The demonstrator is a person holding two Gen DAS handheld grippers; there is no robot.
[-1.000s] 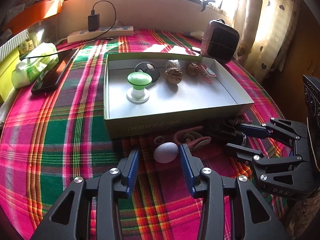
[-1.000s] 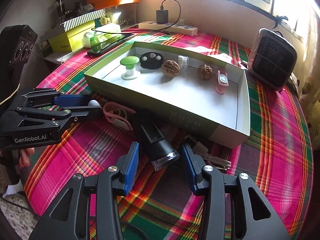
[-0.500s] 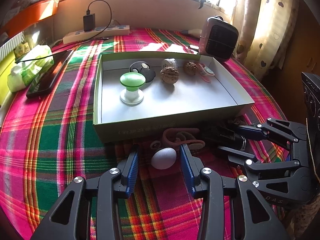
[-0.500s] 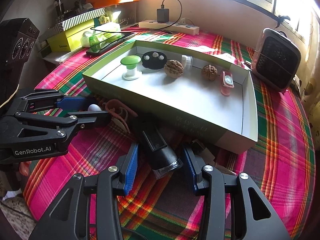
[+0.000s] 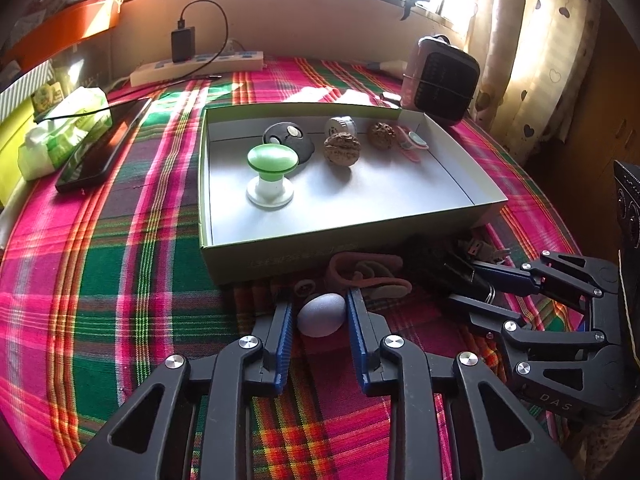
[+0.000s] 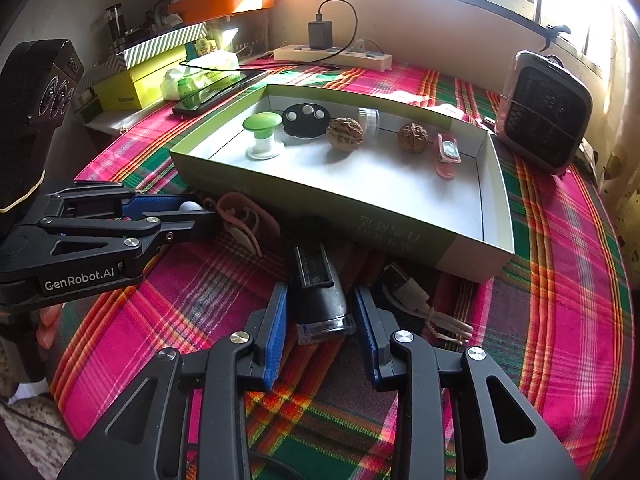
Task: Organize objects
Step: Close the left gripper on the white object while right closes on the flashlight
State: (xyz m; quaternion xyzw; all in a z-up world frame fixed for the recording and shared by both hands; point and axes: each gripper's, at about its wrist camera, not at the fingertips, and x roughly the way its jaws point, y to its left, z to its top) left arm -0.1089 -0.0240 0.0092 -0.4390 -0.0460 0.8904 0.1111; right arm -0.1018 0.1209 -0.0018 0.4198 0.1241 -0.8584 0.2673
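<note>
A small white egg (image 5: 321,315) lies on the plaid cloth in front of the green box (image 5: 320,254). My left gripper (image 5: 320,316) is closing on the egg, with both blue pads at its sides. A black flashlight (image 6: 316,280) lies to the right, lens end toward me. My right gripper (image 6: 322,314) is closing too, its pads against the flashlight's head. In the right wrist view the left gripper (image 6: 196,212) reaches in from the left, and the egg (image 6: 190,206) peeks out between its fingers. The box (image 6: 360,220) holds a green-topped knob (image 5: 272,160), two walnuts and other small items.
A pink strap (image 5: 368,274) lies between egg and flashlight, against the box front. A white USB cable (image 6: 412,294) lies right of the flashlight. A small heater (image 6: 544,116) stands at the back right. A phone (image 5: 104,148), a tissue pack and a power strip (image 5: 200,66) are at the left and back.
Both grippers' fingers have drawn inward: the left pair onto the egg, the right pair onto the flashlight. Neither object has left the cloth.
</note>
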